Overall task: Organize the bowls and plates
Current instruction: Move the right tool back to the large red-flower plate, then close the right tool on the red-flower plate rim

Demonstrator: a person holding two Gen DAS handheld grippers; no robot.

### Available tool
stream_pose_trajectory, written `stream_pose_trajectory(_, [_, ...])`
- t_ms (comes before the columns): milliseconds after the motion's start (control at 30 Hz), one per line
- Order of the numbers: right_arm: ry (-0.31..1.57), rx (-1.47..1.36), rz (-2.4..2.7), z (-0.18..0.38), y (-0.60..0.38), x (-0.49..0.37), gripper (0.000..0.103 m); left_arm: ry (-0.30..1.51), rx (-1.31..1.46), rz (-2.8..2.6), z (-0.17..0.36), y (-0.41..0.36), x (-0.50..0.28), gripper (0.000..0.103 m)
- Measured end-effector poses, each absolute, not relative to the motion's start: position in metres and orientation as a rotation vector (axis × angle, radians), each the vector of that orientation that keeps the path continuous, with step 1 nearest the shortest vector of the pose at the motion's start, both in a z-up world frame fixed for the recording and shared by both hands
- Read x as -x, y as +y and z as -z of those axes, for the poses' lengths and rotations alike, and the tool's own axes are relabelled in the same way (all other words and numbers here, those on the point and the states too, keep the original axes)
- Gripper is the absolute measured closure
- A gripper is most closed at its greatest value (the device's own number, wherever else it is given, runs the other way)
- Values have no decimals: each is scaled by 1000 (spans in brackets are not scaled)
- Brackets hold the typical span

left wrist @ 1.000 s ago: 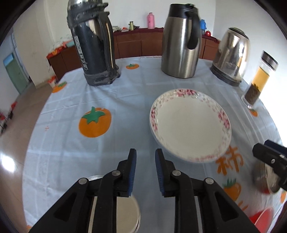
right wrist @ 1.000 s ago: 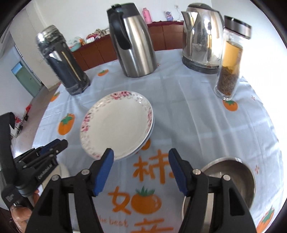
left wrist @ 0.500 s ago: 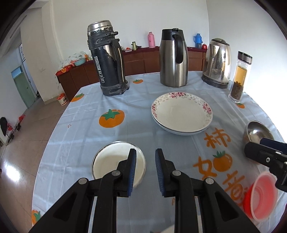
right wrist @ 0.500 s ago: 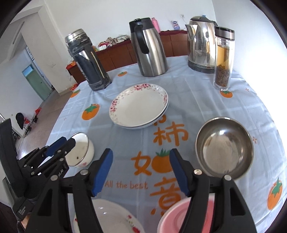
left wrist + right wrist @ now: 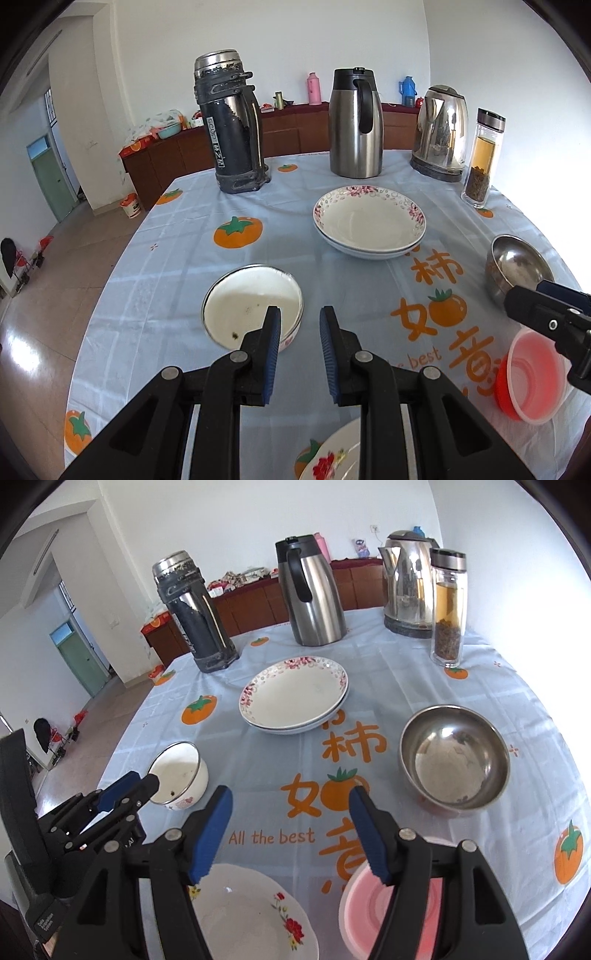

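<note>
Two stacked floral-rimmed plates (image 5: 369,223) (image 5: 295,701) sit mid-table. A white enamel bowl (image 5: 253,310) (image 5: 181,773) stands at the left front. A steel bowl (image 5: 454,757) (image 5: 517,267) is at the right. A pink plastic bowl (image 5: 373,915) (image 5: 532,380) and a flowered white plate (image 5: 251,915) (image 5: 332,461) lie at the near edge. My left gripper (image 5: 298,328) is open and empty, raised just right of the enamel bowl. My right gripper (image 5: 290,819) is wide open and empty above the near edge.
A dark thermos (image 5: 231,125), a steel carafe (image 5: 354,123), an electric kettle (image 5: 441,134) and a glass tea bottle (image 5: 482,158) stand along the far side of the round table with its tomato-print cloth (image 5: 310,834). Floor drops off at left.
Both grippers have pulled back and up from the stacked plates toward the near edge. The enamel bowl, steel bowl, pink bowl and near plate came into view.
</note>
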State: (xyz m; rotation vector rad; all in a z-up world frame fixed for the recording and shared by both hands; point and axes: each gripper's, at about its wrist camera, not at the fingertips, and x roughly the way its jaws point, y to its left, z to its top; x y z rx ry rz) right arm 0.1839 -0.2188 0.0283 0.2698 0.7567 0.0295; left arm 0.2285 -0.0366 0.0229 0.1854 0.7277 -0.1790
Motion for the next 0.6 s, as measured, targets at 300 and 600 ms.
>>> stream_pose_trajectory(300, [670, -217, -28, -29, -207, -132, 36, 702, -178, 162, -18, -10, -185, 78])
stream_pose_trajectory(600, [630, -250, -42, -8, -197, -79, 41, 796, -97, 175, 8, 14, -153, 72])
